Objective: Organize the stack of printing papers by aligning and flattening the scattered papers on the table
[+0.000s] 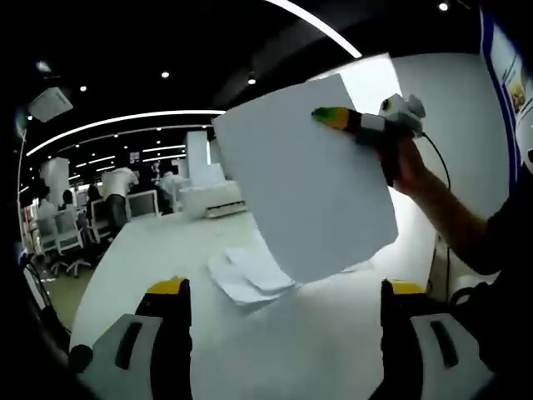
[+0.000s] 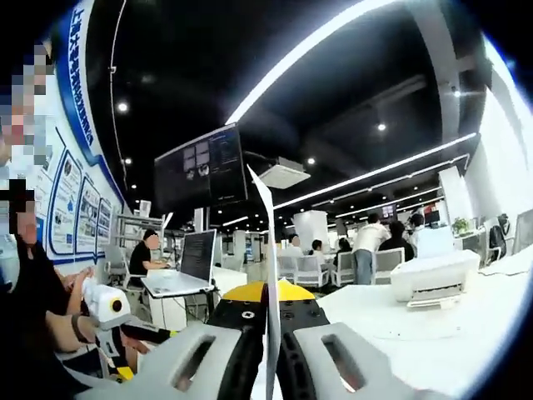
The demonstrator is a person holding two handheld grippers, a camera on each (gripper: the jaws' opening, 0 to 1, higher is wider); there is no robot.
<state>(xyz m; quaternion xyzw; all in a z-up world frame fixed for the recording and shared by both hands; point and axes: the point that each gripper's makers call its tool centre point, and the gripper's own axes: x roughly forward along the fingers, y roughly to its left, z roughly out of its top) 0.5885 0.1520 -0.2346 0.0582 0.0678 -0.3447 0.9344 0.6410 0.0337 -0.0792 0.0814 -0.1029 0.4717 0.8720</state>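
A white sheet of paper [image 1: 308, 183] hangs in the air above the white table [image 1: 166, 250], pinched at its top edge by my right gripper [image 1: 333, 117], which a hand holds at the upper right. In the right gripper view the same sheet [image 2: 266, 233] stands edge-on between the closed jaws of my right gripper [image 2: 268, 293]. A loose pile of scattered papers [image 1: 246, 275] lies on the table beyond my left gripper [image 1: 283, 290], which is open with nothing between its yellow-tipped fingers [image 1: 166, 287]. My left gripper [image 2: 108, 310] is also seen low on the left, held by a hand.
A white printer [image 1: 212, 200] sits at the table's far side, also seen as the printer [image 2: 433, 279]. Office chairs [image 1: 67, 237] and people stand beyond the table. A seated person works at a laptop [image 2: 187, 262]. A white wall [image 1: 450, 125] rises on the right.
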